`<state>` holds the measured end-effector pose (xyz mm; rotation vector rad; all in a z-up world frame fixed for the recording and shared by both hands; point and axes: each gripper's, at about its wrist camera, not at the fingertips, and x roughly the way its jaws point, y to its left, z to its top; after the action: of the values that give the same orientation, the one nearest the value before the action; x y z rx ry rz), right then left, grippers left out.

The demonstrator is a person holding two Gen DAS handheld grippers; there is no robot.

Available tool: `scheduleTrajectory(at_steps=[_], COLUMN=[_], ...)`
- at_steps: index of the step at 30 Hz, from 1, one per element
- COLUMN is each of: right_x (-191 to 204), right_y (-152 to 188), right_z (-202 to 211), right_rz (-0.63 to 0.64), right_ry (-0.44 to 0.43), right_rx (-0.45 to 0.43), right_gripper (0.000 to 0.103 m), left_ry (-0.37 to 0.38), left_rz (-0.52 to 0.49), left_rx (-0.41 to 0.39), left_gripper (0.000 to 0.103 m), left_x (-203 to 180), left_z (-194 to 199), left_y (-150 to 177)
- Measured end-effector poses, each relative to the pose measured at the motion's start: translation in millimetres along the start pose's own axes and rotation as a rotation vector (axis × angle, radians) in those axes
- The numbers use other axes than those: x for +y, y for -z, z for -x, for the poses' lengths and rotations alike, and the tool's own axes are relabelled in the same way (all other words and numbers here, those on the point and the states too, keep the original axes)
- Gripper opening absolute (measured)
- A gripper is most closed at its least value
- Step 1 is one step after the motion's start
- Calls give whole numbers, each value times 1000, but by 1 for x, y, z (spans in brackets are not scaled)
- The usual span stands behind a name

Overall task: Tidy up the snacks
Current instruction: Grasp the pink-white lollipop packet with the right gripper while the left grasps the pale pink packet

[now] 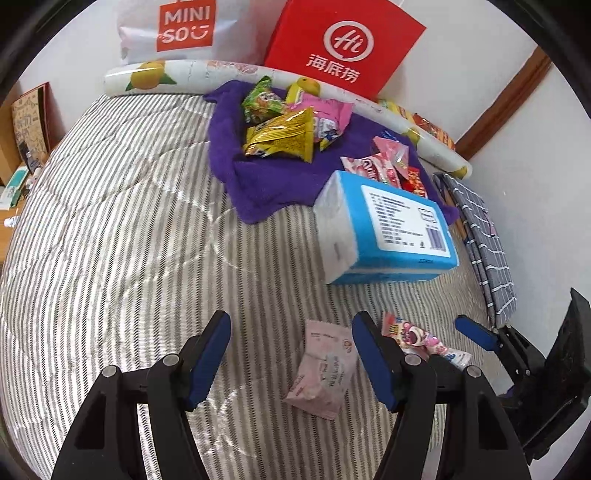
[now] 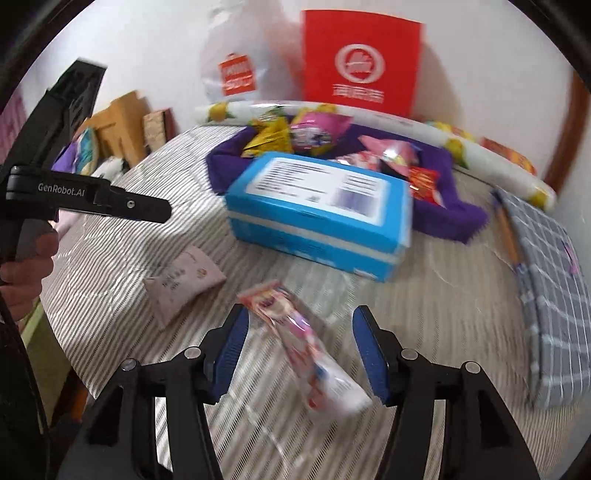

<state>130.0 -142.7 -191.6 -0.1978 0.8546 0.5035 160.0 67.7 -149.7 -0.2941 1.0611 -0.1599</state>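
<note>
My left gripper point(image 1: 291, 325) hangs open over the striped bed cover, and a pale pink snack packet point(image 1: 325, 369) lies flat between its blue pads, touching neither. My right gripper point(image 2: 300, 314) is open too. A long pink-and-white candy packet point(image 2: 306, 347) lies slantwise between its pads and looks free of both. The same candy packet point(image 1: 417, 338) shows just right of the left gripper. Farther back, several snack bags point(image 1: 288, 125) are piled on a purple towel point(image 1: 258, 184). The pale pink packet point(image 2: 181, 288) sits left of the right gripper.
A blue tissue pack point(image 1: 391, 229) lies on the bed between the grippers and the towel. A grey checked pouch point(image 1: 484, 236) lies at the right edge. A lemon-print roll point(image 1: 192, 74), a white bag point(image 1: 184, 29) and a red bag point(image 1: 343, 44) line the wall.
</note>
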Motion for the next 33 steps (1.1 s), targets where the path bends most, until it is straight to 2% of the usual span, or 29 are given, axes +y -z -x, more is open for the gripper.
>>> scheduleTrajectory(at_steps=[1,4,7,8,9,13,20,25,31,33], right_x=[7,17,14,11,8,-13,-62,-82,-84,-85], right_y=[-2,0,6,8,10,18,38,42,40,39], right_z=[-10,-27,-35,-36,-36,-27,-9,-12,-21,-23], right_rz=[32,67,49,34,15,-92,-280,-347,-345,-348], right_ry=[0,37,44,44,41,62,187,261,272,273], right_rx=[36,93,127,130,130,102,57,38,7,-2], right_gripper=[59,46,32,24,22,22,22,22,22,23], left_ry=[-6,-23,-26,-29,-29,-38,-31,-98,-138,-172], left_rz=[-1,-10,-27,-35,-44,-91,-188,-259,-295,-329], left_rx=[-1,-2,2,4,9,37,76,86,32,-5], left_gripper=[66,66,66,66,66,66,66,66,66,58], left_x=[2,5,6,4,3,-8,-33,-50,-56,-58], left_z=[0,2,1,0,-1,-11,-29,-40,-42,-43], left_y=[0,4,7,8,10,19,38,47,51,55])
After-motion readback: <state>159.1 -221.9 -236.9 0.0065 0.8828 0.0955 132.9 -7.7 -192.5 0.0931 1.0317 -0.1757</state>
